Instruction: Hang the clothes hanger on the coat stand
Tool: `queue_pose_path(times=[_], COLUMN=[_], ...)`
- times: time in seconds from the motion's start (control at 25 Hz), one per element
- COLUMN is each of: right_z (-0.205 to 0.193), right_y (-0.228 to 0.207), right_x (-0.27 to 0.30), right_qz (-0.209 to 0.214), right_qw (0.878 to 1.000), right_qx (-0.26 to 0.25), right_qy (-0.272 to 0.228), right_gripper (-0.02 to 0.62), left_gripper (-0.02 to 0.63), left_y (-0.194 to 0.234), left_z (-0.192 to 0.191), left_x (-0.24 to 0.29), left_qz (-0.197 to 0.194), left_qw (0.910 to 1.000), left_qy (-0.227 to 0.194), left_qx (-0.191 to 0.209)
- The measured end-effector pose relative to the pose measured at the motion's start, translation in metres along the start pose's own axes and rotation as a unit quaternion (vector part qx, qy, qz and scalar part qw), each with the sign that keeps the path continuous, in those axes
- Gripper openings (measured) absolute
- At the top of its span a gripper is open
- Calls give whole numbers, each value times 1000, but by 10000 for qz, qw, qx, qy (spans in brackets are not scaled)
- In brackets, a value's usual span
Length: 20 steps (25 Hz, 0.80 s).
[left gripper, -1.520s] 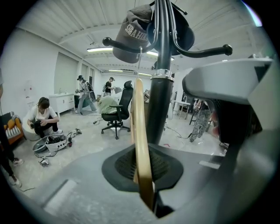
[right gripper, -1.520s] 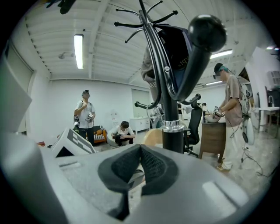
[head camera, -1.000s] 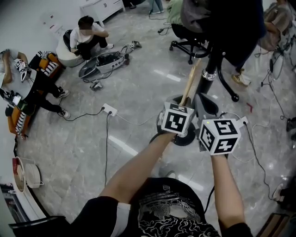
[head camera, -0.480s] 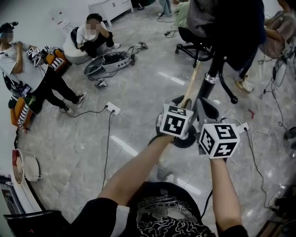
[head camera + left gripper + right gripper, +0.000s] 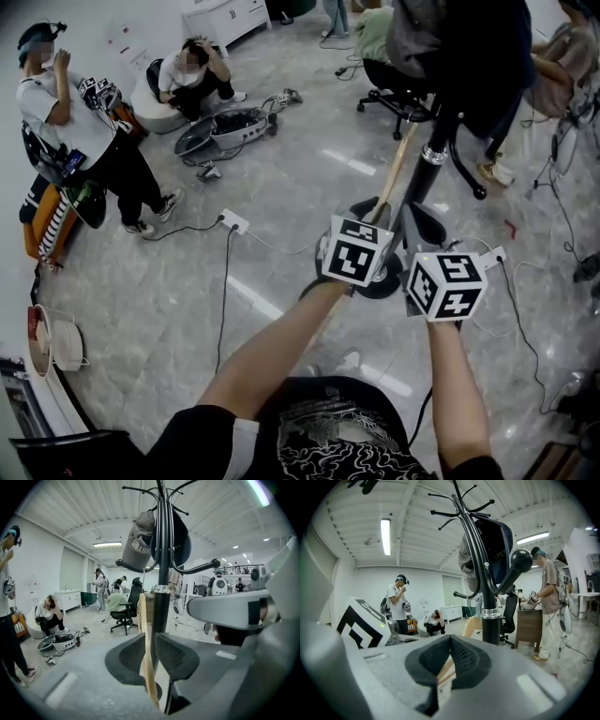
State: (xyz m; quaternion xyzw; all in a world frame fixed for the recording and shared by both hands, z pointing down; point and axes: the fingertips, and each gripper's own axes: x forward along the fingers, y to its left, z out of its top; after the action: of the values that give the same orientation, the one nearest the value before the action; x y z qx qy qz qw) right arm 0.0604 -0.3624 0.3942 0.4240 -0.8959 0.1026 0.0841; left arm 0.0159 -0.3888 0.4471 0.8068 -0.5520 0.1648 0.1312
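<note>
Left gripper (image 5: 151,644): jaws clamped on the wooden clothes hanger (image 5: 148,670), narrow gap, with the wood strip running edge-on between the pads. Hanger is off the floor, tilted up and away from the gripper, just beside the coat stand (image 5: 161,611) pole and on its left in the left gripper view. Can't tell if wood and pole touch.

Right gripper (image 5: 449,641): pads meet at the tips, nothing pinched there. Two wooden bars of the hanger show through the gap below the tips, and they look to be behind the jaws. It sits just right of the left gripper, marker cubes nearly side by side in the head view, both close to the pole.

Hanger isn't on any hook. The stand's upper hooks carry a grey cap (image 5: 138,541) and a dark hanging item (image 5: 497,545). One knobbed arm (image 5: 520,560) sticks out bare on the right.

The stand's round base sits on the grey floor (image 5: 281,187), mostly hidden under the cubes.

Toward the floor's far-left edge there's a standing person (image 5: 84,131) and a crouching person (image 5: 192,75) beside an open case (image 5: 220,127). A power strip (image 5: 234,221) lies mid-floor and an office chair (image 5: 398,80) is at the far edge.
</note>
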Motion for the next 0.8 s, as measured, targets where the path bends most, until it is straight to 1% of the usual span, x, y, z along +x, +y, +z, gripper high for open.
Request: queue_pose_path(times=[0.08,0.24,0.32,0.6,0.8], right_z=[-1,-2,-5,-9,-10], right_y=[9,26,34,66,79], right_x=[-3,-9,-13,-33,-43], right_qz=[-37,-155,-224,-441,-589], right_qw=[10000,9999,9997,9990,9982], right_qx=[-9,-24,-31,-96,-123], right_qy=[15,51,65,55,60], right_gripper=[0,1,0,0,0], left_gripper=[67,23,14,6,6], left_y=[1,0,-1,-6,-10], left_z=[0,3,2,-2,-4], left_x=[-11,-34,-45,-86,-103], left_qz=[-38,-146,-230,-477,-627], left_qw=[10000,9997,9994,9979,9969], left_qy=[-56,-201,-258,-424,-472], left_qx=[1,32,35,58,73])
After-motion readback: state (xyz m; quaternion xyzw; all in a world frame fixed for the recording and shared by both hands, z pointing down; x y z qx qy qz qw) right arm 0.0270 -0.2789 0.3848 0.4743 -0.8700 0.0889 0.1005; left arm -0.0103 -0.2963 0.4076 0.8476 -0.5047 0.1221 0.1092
